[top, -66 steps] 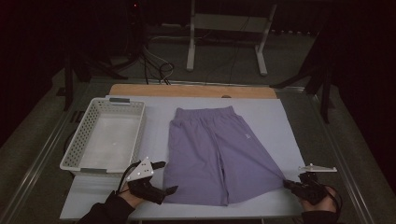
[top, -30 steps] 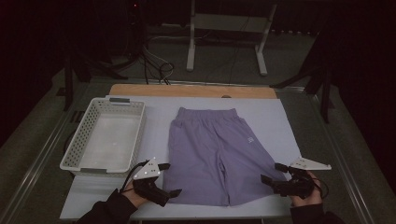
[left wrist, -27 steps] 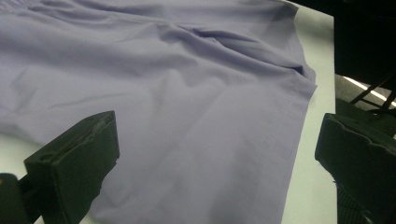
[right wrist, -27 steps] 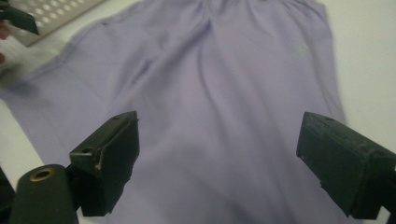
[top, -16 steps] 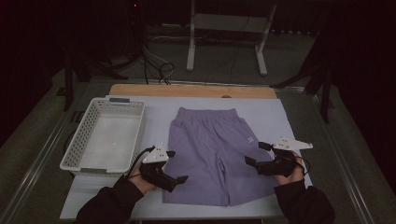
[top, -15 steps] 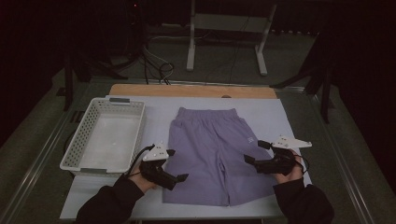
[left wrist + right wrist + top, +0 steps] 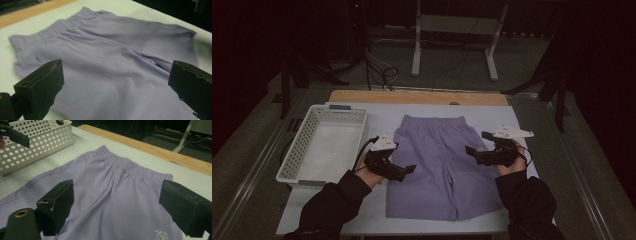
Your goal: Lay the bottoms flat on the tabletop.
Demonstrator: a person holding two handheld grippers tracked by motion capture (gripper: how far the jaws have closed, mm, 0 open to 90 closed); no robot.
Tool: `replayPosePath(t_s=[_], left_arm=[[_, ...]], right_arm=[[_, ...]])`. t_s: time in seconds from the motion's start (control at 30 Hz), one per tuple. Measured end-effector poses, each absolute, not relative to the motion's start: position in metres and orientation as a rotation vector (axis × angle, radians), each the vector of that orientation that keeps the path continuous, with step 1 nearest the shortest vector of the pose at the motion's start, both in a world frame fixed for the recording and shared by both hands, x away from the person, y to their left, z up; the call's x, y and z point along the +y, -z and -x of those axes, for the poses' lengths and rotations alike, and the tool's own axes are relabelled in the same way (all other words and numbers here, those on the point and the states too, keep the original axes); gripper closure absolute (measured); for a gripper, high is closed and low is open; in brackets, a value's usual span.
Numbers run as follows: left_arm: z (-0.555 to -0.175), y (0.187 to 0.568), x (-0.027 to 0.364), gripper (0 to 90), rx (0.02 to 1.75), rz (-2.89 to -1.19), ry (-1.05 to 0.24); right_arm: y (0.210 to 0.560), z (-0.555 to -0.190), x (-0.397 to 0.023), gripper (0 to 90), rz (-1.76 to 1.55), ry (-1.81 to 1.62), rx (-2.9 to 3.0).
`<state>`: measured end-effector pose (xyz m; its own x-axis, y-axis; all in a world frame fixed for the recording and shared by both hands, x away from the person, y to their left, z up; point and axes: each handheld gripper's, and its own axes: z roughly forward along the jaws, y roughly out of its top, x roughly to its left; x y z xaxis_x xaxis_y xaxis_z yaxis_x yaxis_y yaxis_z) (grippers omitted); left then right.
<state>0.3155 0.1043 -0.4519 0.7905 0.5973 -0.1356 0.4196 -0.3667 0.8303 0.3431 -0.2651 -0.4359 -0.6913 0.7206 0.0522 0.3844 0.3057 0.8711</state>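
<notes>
I see the purple shorts [image 7: 444,167] lying flat at the centre of the white table [image 7: 382,112]. My left gripper [image 7: 404,171] and right gripper [image 7: 473,150] both hang spread wide over them, gripping nothing. The white basket [image 7: 327,145] sits left, unobstructed.

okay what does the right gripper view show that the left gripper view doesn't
The right gripper view alone has the white perforated basket, the wooden table edge, a small pale logo on the fabric, and the left gripper at its top corner. The left gripper view alone has the split between the two legs. Both share the purple shorts with their elastic waistband, seen between wide-open black jaws.
</notes>
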Motion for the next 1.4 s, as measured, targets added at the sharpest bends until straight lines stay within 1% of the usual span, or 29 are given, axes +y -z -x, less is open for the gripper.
replayPosePath(t_s=[0.07, 0.2, 0.4, 0.5, 0.57, 0.67, 0.87, 0.9, 0.93, 1.03, 1.07, 1.1, 1.17, 1.23, 1.33, 1.4], left_arm=[[-0.321, 0.448, 0.104, 0.6, 0.763, -2.019, -0.265], [-0.335, 0.444, 0.104, 0.6, 0.794, -2.002, -0.270], [-0.358, 0.442, 0.098, 0.7, 0.823, -2.023, -0.315], [-0.369, 0.443, 0.095, 0.7, 0.848, -1.997, -0.330], [-0.377, 0.444, 0.093, 0.7, 0.880, -1.984, -0.317], [-0.387, 0.445, 0.090, 0.8, 0.895, -1.982, -0.363], [-0.407, 0.454, 0.081, 0.8, 0.956, -1.999, -0.351], [-0.411, 0.456, 0.079, 0.8, 0.974, -1.994, -0.336], [-0.414, 0.459, 0.077, 0.7, 0.988, -1.996, -0.333], [-0.424, 0.468, 0.071, 0.8, 1.035, -2.016, -0.345], [-0.424, 0.468, 0.071, 0.8, 1.035, -2.016, -0.345], [-0.428, 0.472, 0.069, 0.8, 1.055, -2.012, -0.335], [-0.435, 0.479, 0.065, 0.8, 1.097, -2.018, -0.375], [-0.443, 0.485, 0.065, 1.6, 1.146, -2.016, -0.373], [-0.455, 0.490, 0.066, 2.0, 1.208, -2.015, -0.386], [-0.464, 0.495, 0.067, 3.6, 1.265, -2.003, -0.369]], right_arm=[[0.436, -0.350, -0.264, 12.5, -1.001, -1.331, 2.234], [0.434, -0.363, -0.265, 12.2, -1.019, -1.322, 2.228], [0.434, -0.384, -0.264, 9.3, -0.999, -1.283, 2.201], [0.438, -0.394, -0.264, 9.3, -0.992, -1.281, 2.187], [0.441, -0.400, -0.265, 9.4, -1.032, -1.258, 2.211], [0.445, -0.411, -0.268, 9.1, -1.088, -1.235, 2.234], [0.455, -0.432, -0.272, 9.5, -1.148, -1.179, 2.238], [0.458, -0.436, -0.271, 11.6, -1.165, -1.158, 2.242], [0.461, -0.440, -0.271, 17.3, -1.184, -1.128, 2.249], [0.469, -0.451, -0.270, 25.0, -1.209, -1.063, 2.276], [0.472, -0.455, -0.270, 27.2, -1.224, -1.065, 2.286], [0.472, -0.455, -0.270, 27.2, -1.224, -1.065, 2.286], [0.481, -0.468, -0.271, 32.8, -1.286, -1.058, 2.288], [0.485, -0.473, -0.271, 37.1, -1.308, -1.052, 2.286], [0.495, -0.486, -0.270, 38.0, -1.353, -1.026, 2.285], [0.501, -0.493, -0.269, 38.0, -1.380, -1.007, 2.279]])
